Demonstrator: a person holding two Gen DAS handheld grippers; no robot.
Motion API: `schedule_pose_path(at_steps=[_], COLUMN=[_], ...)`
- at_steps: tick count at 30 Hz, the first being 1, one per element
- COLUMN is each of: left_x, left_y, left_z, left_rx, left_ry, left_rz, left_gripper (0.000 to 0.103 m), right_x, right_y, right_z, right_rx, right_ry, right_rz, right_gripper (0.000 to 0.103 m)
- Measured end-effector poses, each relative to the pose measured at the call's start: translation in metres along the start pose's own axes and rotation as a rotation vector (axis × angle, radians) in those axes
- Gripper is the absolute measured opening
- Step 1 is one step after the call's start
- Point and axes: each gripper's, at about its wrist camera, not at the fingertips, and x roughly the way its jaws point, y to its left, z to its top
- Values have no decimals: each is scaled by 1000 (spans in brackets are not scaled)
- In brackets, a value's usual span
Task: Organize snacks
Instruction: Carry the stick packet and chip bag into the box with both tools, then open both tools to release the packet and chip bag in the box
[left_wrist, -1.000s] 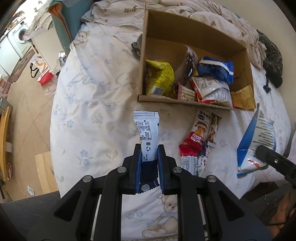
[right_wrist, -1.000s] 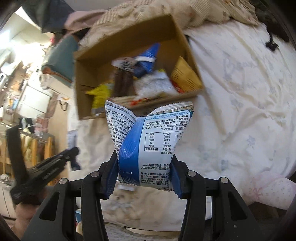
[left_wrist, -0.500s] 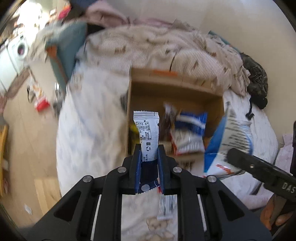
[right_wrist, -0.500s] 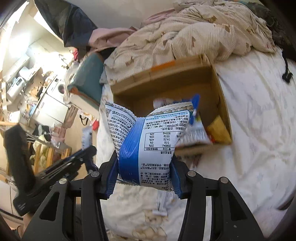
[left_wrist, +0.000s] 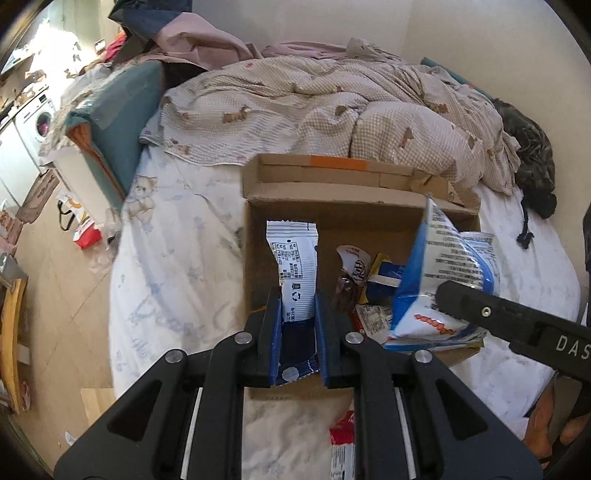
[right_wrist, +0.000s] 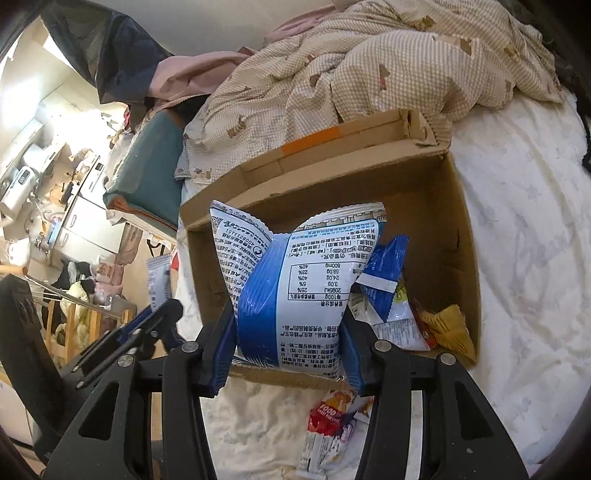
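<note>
Our left gripper (left_wrist: 298, 325) has its jaws clenched on a slim white snack sachet (left_wrist: 293, 269), our right gripper (right_wrist: 288, 354) on a puffy blue-and-white snack bag (right_wrist: 295, 291), both above the brown cardboard box (right_wrist: 458, 229). Releasing too near its front wall could spill them onto the bed (right_wrist: 535, 258).

Brown cardboard box (left_wrist: 332, 218), blue-and-white snack bag (right_wrist: 295, 291), beige checked quilt (left_wrist: 332, 103).

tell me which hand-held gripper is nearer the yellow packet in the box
Right. The right hand-held gripper hangs just left of the yellow packet; the left hand-held gripper is at the box's far-left side.
</note>
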Motion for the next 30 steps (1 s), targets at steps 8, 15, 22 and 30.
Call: schedule_pose_path(at_steps=[8, 15, 22, 30], left_x=[28, 42, 51, 41], left_y=[-7, -8, -4, -9], left_z=[-4, -7, -6, -8], left_rx=[34, 61, 48, 63], left_ry=[-7, -32, -40, -77], left_rz=[-13, -2, 0, 6], left_gripper=[14, 14, 14, 44], right_x=[38, 71, 78, 68], right_y=[-5, -17, -32, -43], right_z=[1, 1, 2, 3], right_rx=[-4, -24, -1, 90], right_ry=[49, 77, 83, 66], right_rz=[-11, -112, -144, -25], right_gripper=[52, 52, 54, 69])
